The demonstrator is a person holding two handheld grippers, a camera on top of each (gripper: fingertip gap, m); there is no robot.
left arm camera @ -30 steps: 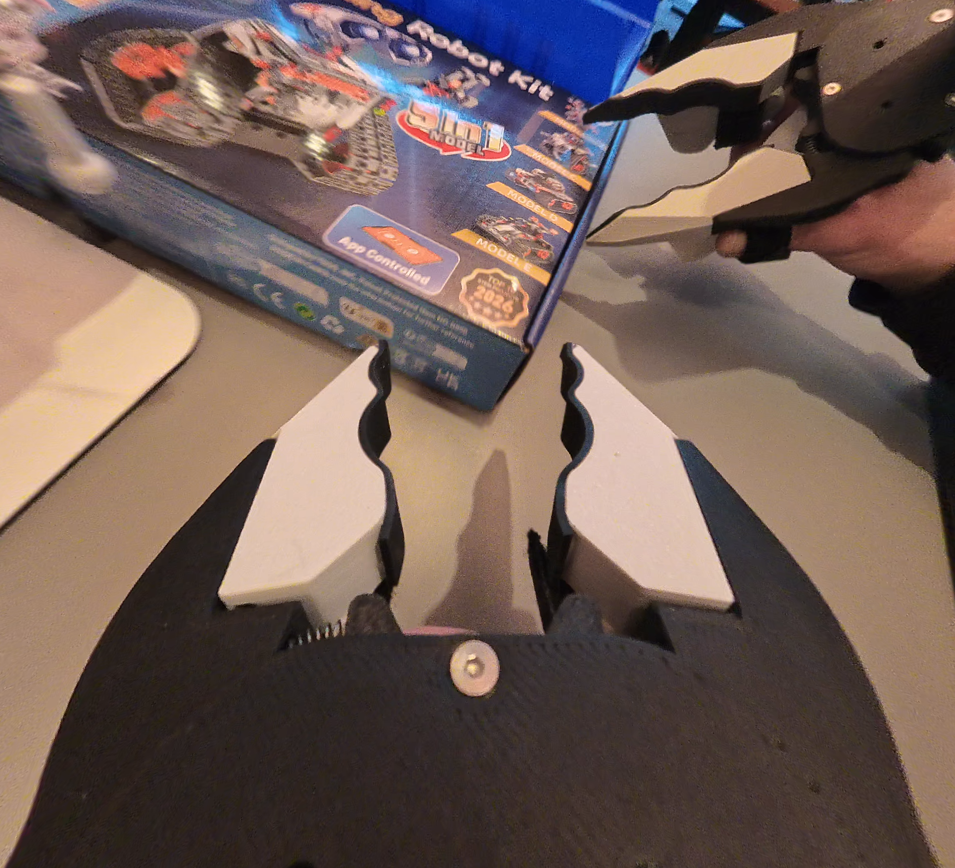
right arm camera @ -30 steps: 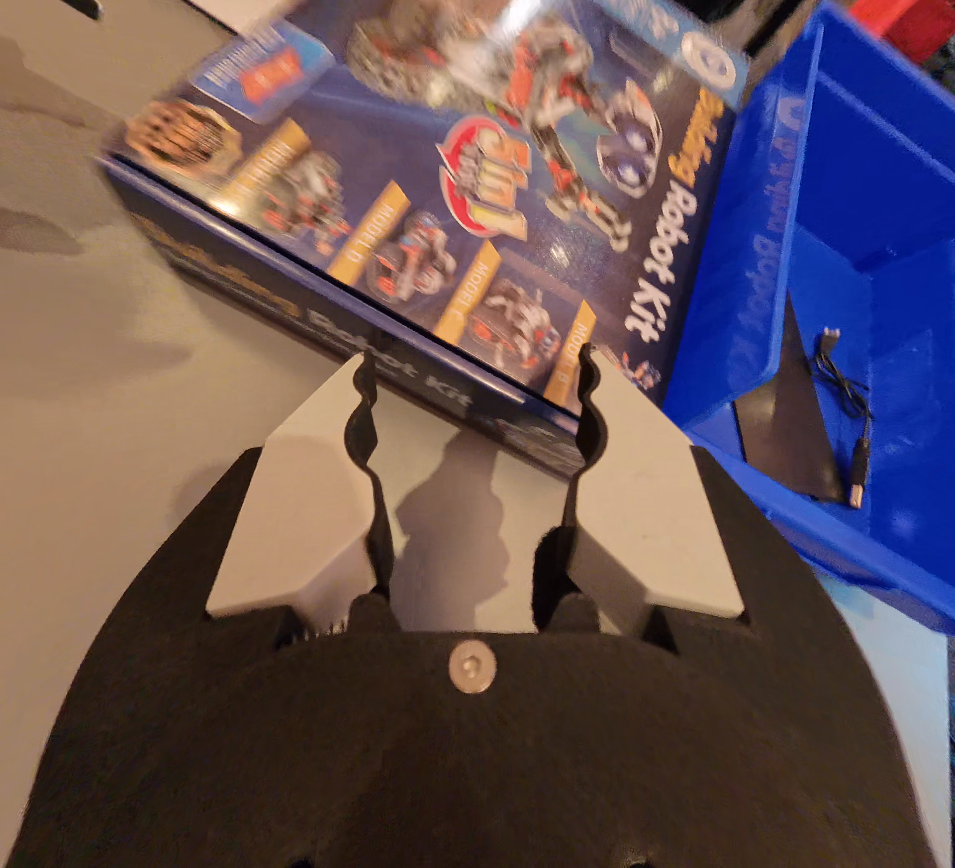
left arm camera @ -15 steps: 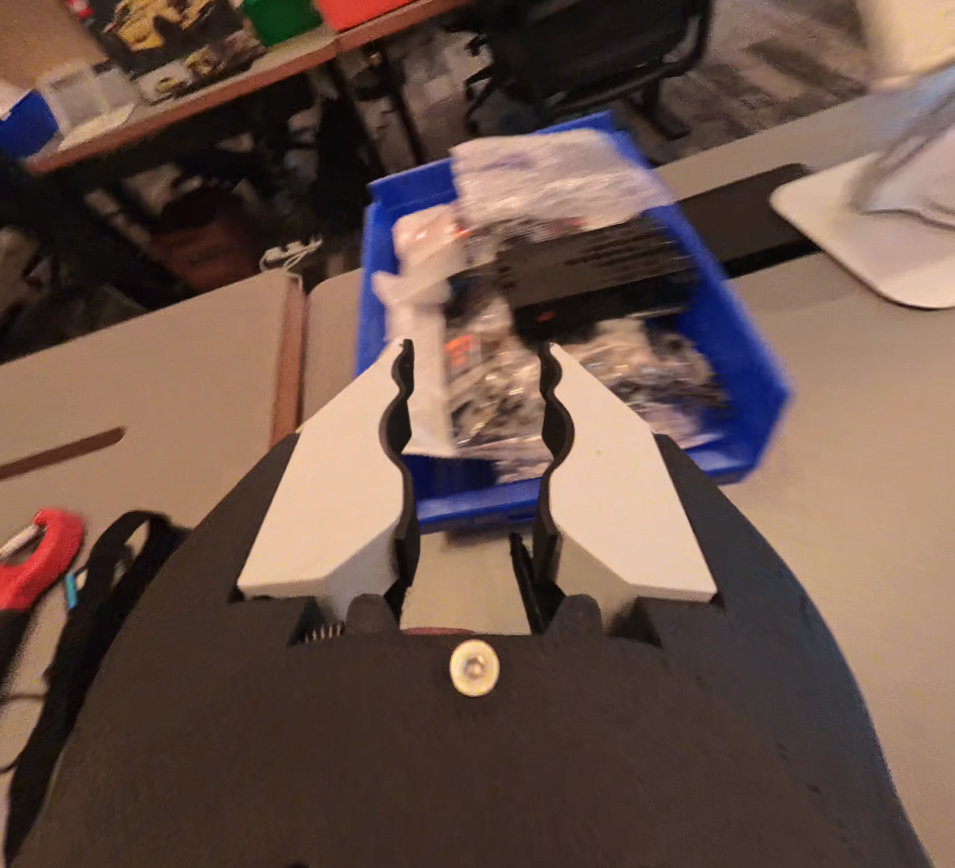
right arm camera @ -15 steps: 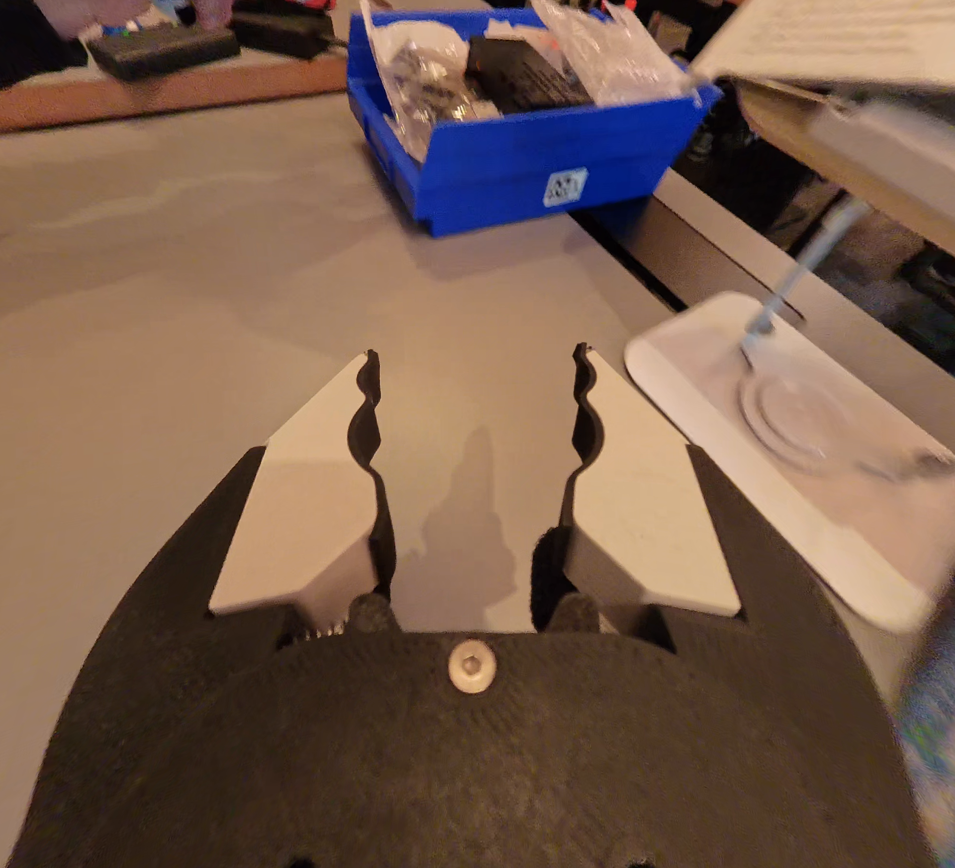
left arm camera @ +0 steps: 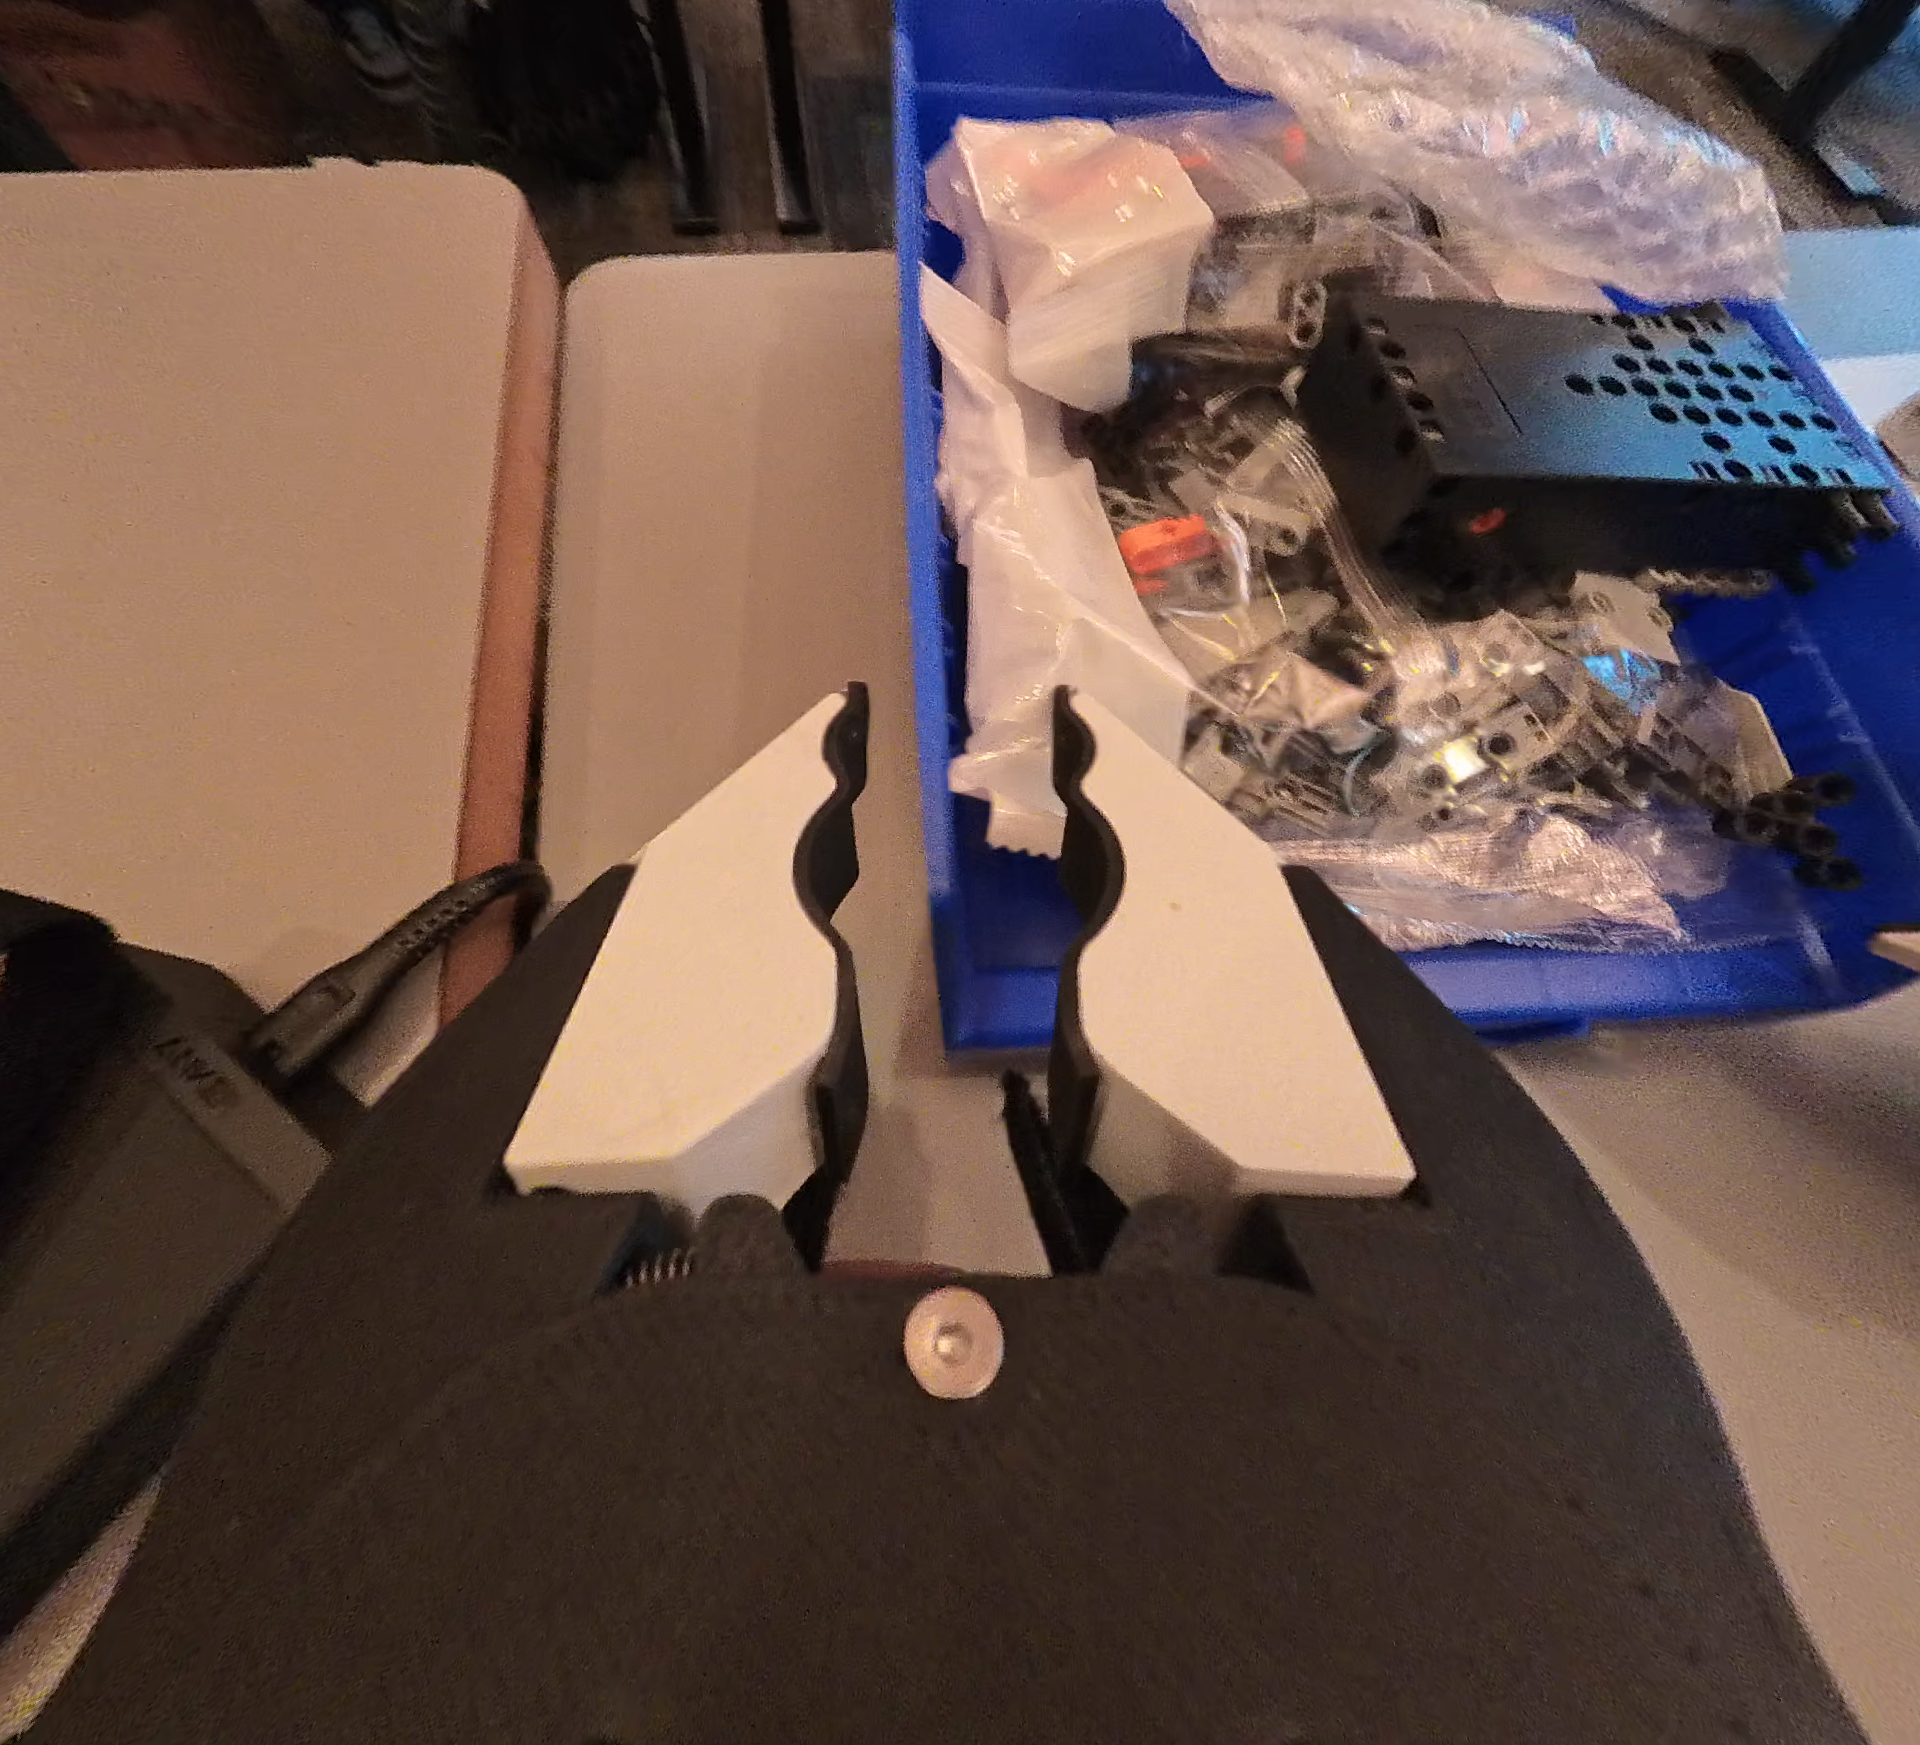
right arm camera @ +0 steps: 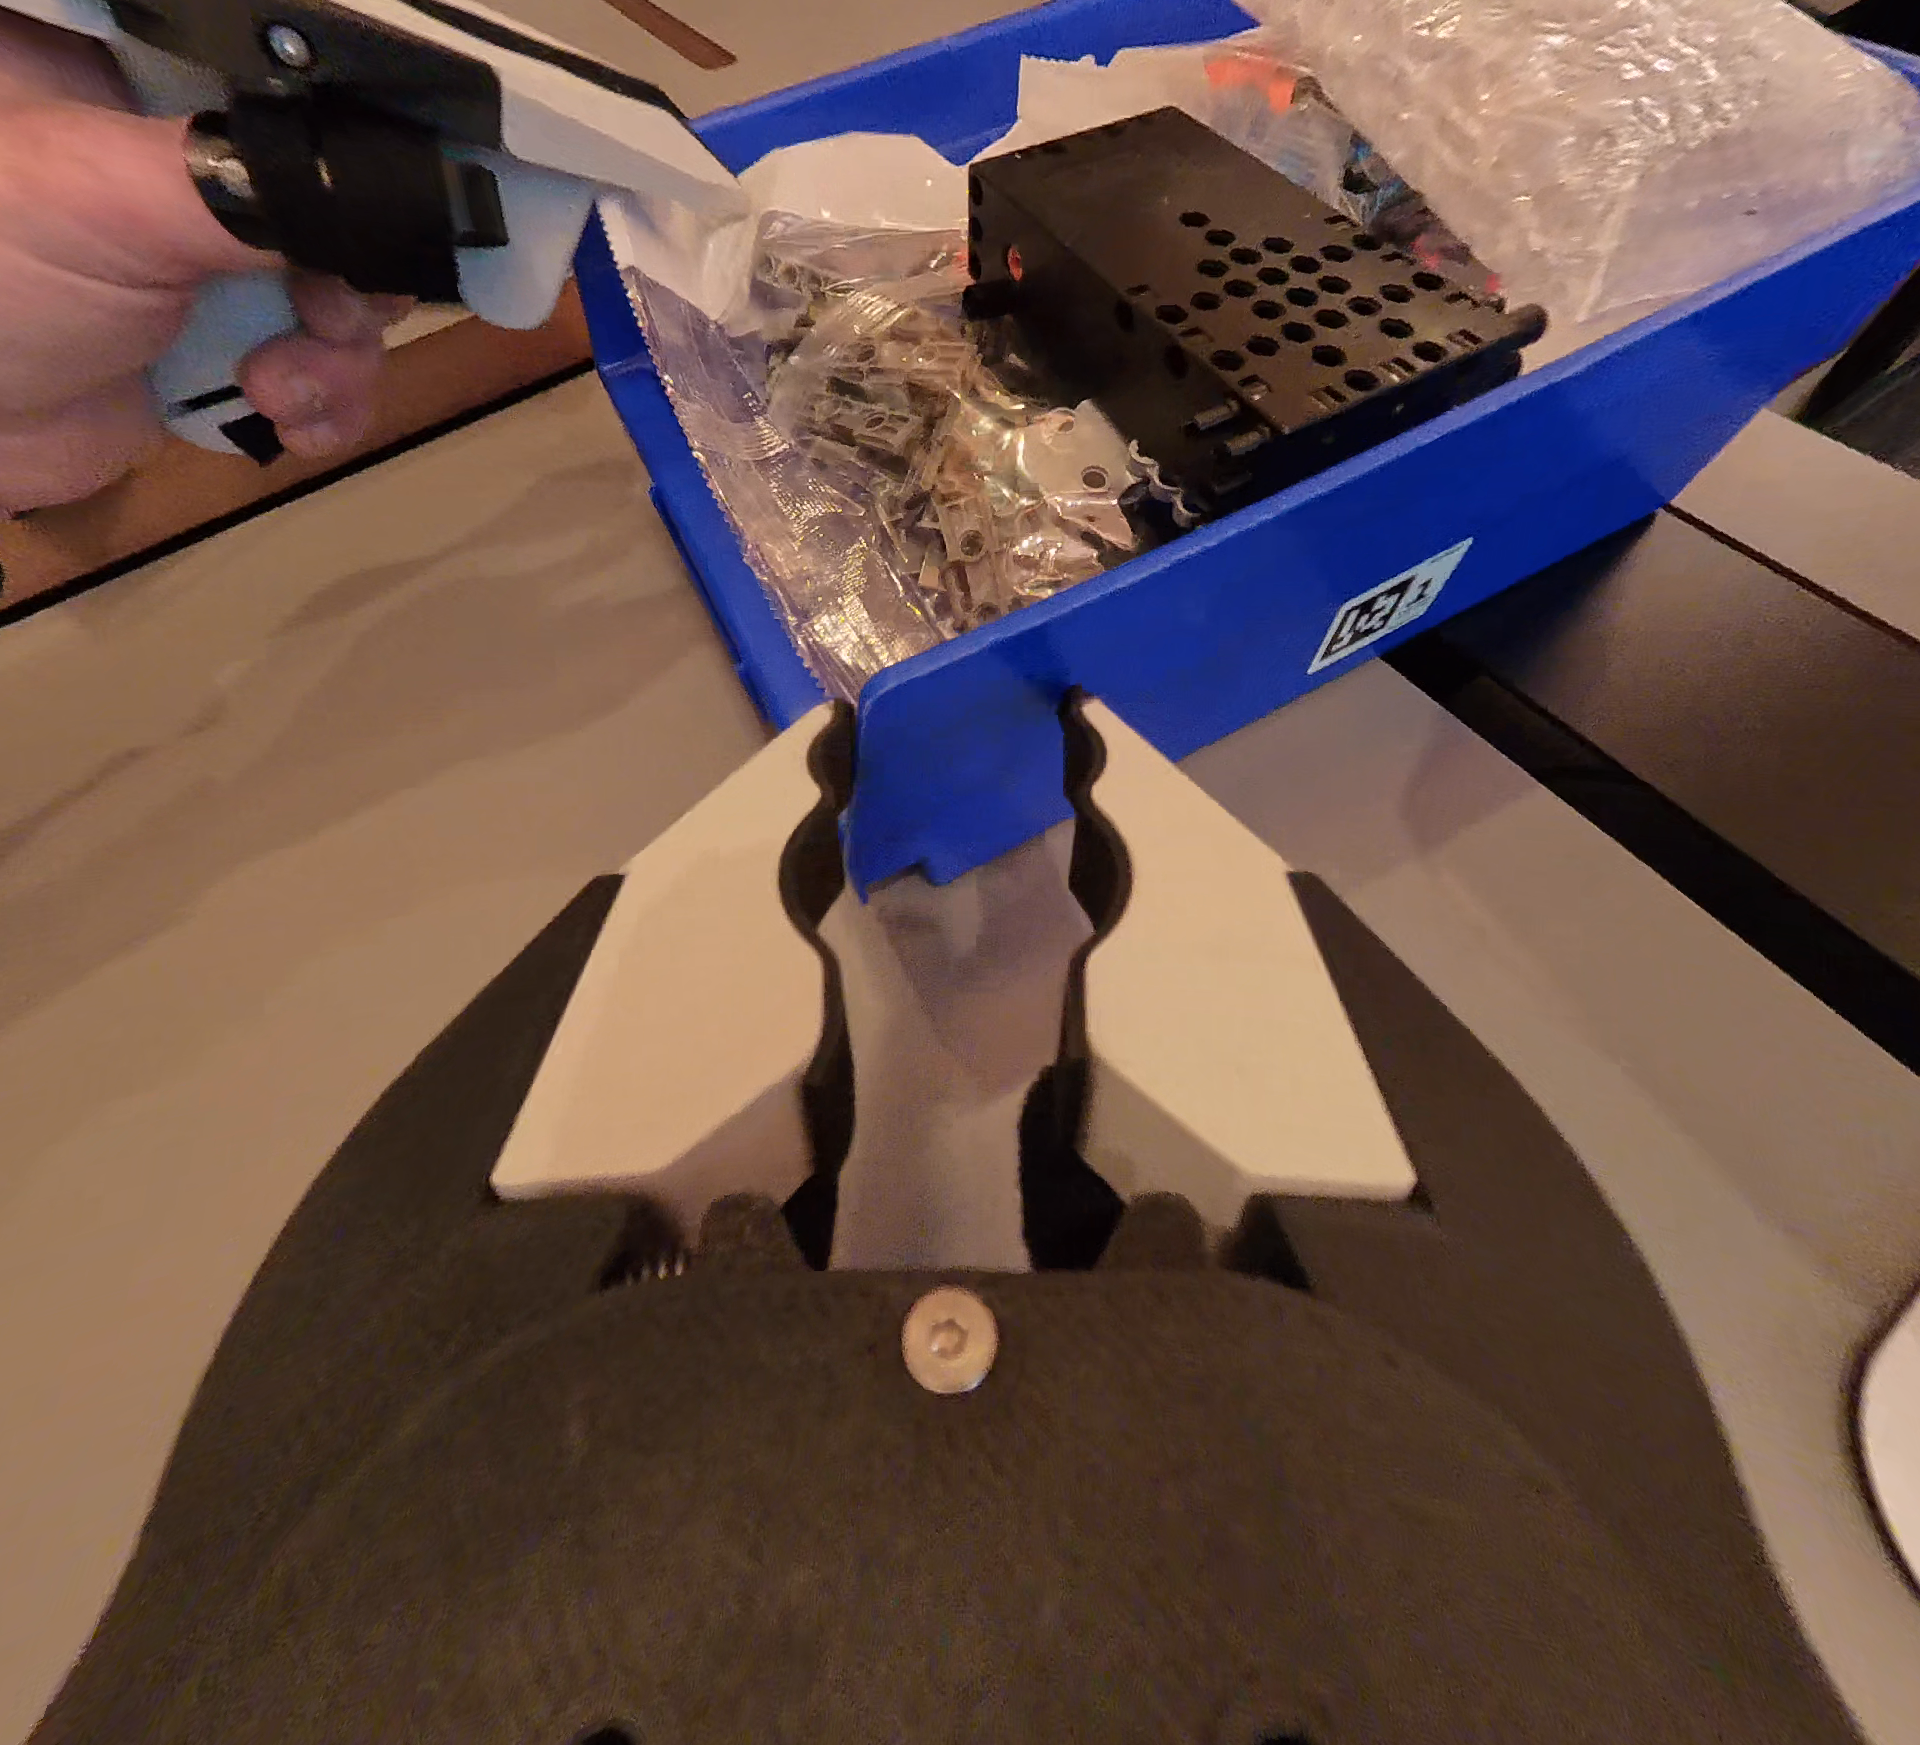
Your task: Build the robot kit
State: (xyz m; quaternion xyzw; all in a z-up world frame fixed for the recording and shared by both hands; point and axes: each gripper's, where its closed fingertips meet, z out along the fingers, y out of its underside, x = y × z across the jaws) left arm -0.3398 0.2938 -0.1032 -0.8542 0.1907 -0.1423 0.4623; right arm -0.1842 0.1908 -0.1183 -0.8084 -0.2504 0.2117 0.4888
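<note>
Left gripper parted, empty, over blue bin side wall, right gripper parted, empty, straddling its near corner, black perforated box inside

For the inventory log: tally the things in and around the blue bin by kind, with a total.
Blue bin: 1
Black perforated box in the bin: 1
Bubble wrap sheet over the bin's far end: 1
Grippers, both open: 2, left gripper above the bin's near corner, right gripper at another corner
Bags of small parts: overlapping, cannot count
Total countable: 5
</note>
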